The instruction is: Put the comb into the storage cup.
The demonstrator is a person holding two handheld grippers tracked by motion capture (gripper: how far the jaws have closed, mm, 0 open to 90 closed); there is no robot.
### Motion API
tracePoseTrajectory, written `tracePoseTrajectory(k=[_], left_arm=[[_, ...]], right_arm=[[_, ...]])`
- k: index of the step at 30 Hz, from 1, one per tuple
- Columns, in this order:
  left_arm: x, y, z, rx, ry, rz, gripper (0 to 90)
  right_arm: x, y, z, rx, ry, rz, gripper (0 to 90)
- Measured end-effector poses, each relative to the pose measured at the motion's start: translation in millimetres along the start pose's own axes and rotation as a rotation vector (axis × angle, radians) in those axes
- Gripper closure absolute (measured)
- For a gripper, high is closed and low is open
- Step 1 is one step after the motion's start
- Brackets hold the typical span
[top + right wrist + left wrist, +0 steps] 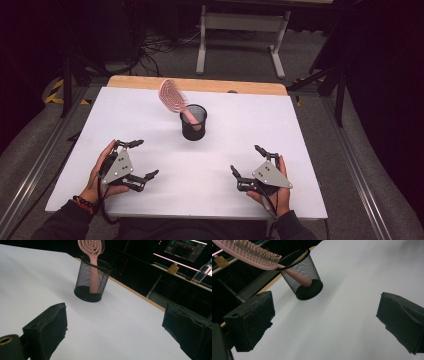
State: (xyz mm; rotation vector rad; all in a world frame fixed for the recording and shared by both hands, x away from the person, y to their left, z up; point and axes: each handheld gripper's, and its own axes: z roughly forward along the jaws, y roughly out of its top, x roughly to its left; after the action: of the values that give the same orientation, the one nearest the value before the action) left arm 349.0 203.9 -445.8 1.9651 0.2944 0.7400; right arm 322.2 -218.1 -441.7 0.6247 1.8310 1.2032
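Table (150, 115) bare all round — sole obstacle, mesh cup (193, 122) with hairbrush (173, 95).

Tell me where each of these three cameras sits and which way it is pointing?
High view: above the person's side, looking forward and down on the white table; both hands show, with the left gripper and right gripper, both open.
Left gripper view: rides the left gripper, looking between its two black jaws at the mesh cup.
Right gripper view: rides the right gripper, looking between its jaws across the table.
Shared: all three see the cup holding the pink hairbrush.
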Motion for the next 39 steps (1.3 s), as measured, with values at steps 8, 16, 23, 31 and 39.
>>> tracePoseTrajectory(k=[8,16,23,31,39], left_arm=[[1.7,-12.7,-8.9,0.015,0.039,-0.008,1.8],[3.3,-23.4,-18.4,0.025,0.065,-0.052,1.9],[3.4,-32.2,-23.6,0.035,0.081,-0.078,2.1],[6.6,-42.3,-31.6,0.046,0.094,-0.119,2.3],[3.5,-47.2,-36.8,0.052,0.101,-0.135,2.6]], right_arm=[[-2.0,-0.6,-1.0,-0.002,-0.007,-0.001,6.0],[-3.6,-0.8,-3.7,-0.01,-0.012,0.003,5.8],[-3.4,-2.2,-4.2,-0.008,-0.01,0.004,5.8],[-6.4,-3.9,-5.4,-0.005,-0.006,0.026,5.7],[-4.8,-3.1,-7.0,-0.002,0.001,0.014,5.4]])
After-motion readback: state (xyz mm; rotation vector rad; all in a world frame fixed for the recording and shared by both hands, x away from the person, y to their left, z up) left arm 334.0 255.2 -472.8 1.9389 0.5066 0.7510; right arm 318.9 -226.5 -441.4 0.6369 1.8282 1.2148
